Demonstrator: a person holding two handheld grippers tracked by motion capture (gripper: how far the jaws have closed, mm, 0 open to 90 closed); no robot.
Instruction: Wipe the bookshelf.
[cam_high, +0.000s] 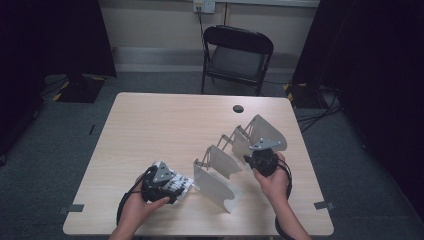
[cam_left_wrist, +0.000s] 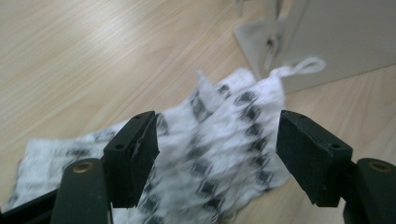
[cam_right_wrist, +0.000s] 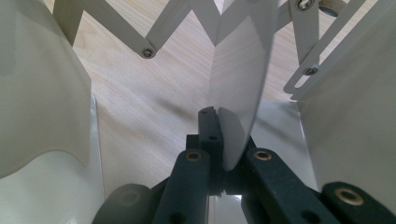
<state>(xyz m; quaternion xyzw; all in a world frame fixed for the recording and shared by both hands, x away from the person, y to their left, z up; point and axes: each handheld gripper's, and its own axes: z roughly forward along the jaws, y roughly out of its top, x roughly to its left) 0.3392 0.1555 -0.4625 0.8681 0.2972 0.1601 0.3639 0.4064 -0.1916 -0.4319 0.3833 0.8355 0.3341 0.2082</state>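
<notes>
Mid-step: securing the folding rack while lining up a pick of the checked cloth. Judged from the layout, probably a cloth-onto-rack job, with the grasp itself not yet made.

Right tool: pressed together on the lower edge of one thin upright plate of the rack, pinching it between the pads. Scissor lattice visible beyond, joining the plates. In the high view, rack stretched out diagonally across the right half of the desk, with this tool at its far portion.

Left tool: spread wide, one jaw to each side of the cloth, pads not pressing on it. Cloth lying rumpled and flat on the desk at the near left, just beside the nearest rack plate; a small white loop at its far corner, close to the foot of that plate.

Next move, as a judgement: lower the left tool onto a raised fold of the cloth and close until the fabric is truly caught, not merely brushed. Thin, limp material, so a shallow bite likely to slip; better a bunched ridge than a flat patch. Keep the right-hand pinch firm meanwhile, since the light rack could slide or fold if nudged. Lift high enough to clear the plate tops before carrying across.
</notes>
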